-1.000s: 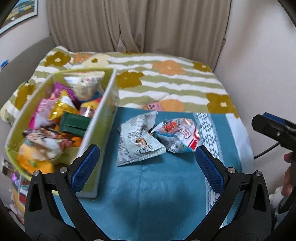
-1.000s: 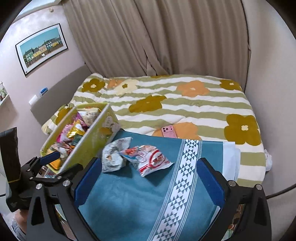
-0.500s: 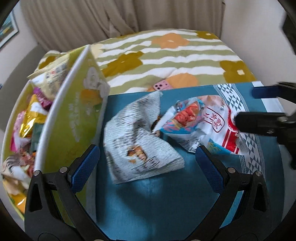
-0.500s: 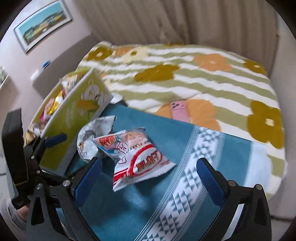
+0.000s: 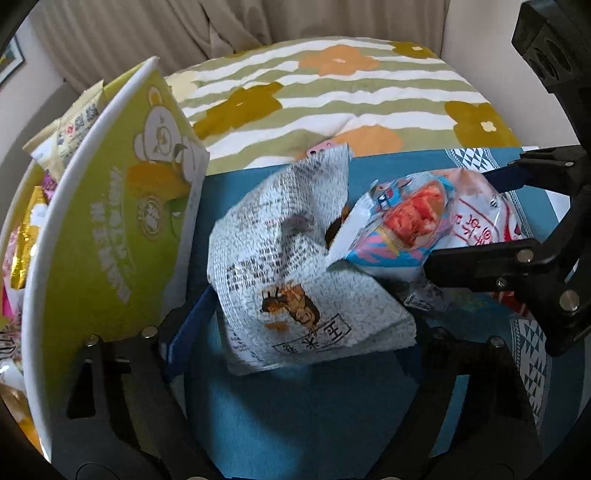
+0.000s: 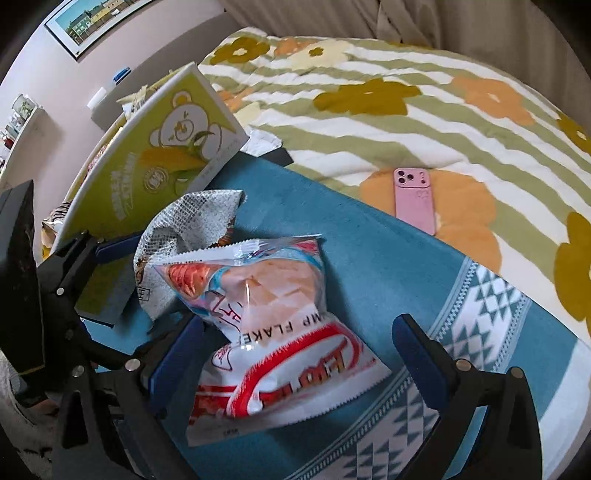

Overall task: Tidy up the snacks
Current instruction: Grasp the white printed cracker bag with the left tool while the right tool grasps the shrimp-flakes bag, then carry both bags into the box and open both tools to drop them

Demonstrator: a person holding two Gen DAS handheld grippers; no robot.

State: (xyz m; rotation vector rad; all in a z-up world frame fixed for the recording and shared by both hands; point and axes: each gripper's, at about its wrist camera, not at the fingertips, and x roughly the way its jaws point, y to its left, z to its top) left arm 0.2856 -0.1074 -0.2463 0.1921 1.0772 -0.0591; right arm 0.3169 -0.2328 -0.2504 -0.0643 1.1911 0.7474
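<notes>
A grey-white snack bag [image 5: 295,266] lies on the blue towel [image 5: 303,413], between the open fingers of my left gripper [image 5: 295,332]. It also shows in the right wrist view [image 6: 181,229]. A red-and-white shrimp flakes bag [image 6: 269,325] lies beside it, between the open fingers of my right gripper [image 6: 295,350]; it also shows in the left wrist view [image 5: 424,221]. The green snack box [image 5: 110,236] stands at the left, full of packets, and shows in the right wrist view too [image 6: 155,166].
A pink phone [image 6: 413,199] lies on the flowered bedspread [image 6: 369,99] behind the towel. Curtains and walls close the back and right. A framed picture [image 6: 96,18] hangs on the left wall.
Both grippers have moved down and forward onto the two bags. The left one now straddles the grey-white bag, the right one the shrimp flakes bag. Both stay open.
</notes>
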